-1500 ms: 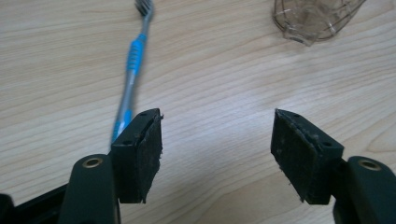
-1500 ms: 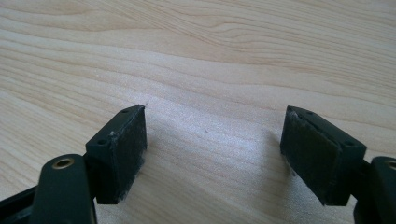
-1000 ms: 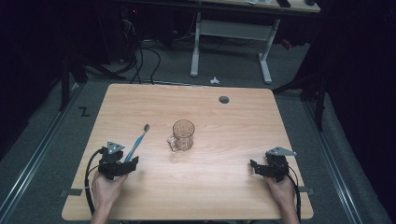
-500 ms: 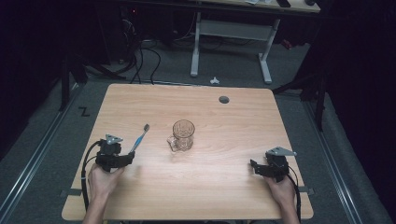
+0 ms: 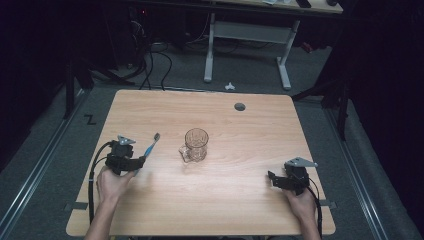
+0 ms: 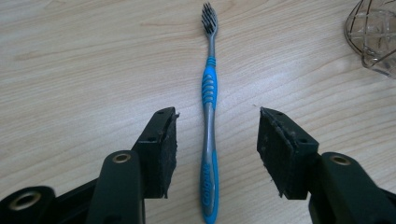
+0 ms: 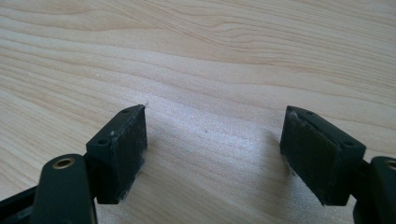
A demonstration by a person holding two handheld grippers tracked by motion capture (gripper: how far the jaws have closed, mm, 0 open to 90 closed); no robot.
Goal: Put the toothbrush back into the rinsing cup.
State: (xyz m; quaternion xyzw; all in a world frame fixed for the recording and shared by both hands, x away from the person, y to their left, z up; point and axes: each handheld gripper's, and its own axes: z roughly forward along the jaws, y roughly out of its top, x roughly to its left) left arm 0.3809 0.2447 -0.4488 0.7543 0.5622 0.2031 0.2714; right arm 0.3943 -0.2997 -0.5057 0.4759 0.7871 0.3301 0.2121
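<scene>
The left gripper [image 6: 212,140] stands over the toothbrush [image 6: 209,140], which lies flat on the table [image 5: 240,200], left of the glass mug [image 5: 195,145]. Its jaws have just been closing and now stand on both sides of the blue handle, but the pads do not touch it yet. The toothbrush looks light, thin and stiff, with smooth plastic that can slip, so I think the ribbed blue part of the handle is the best place to pinch it. The mug seems fragile and stands near the brush head. At the right side, the right gripper [image 7: 212,149] rests open over bare wood, holding nothing.
</scene>
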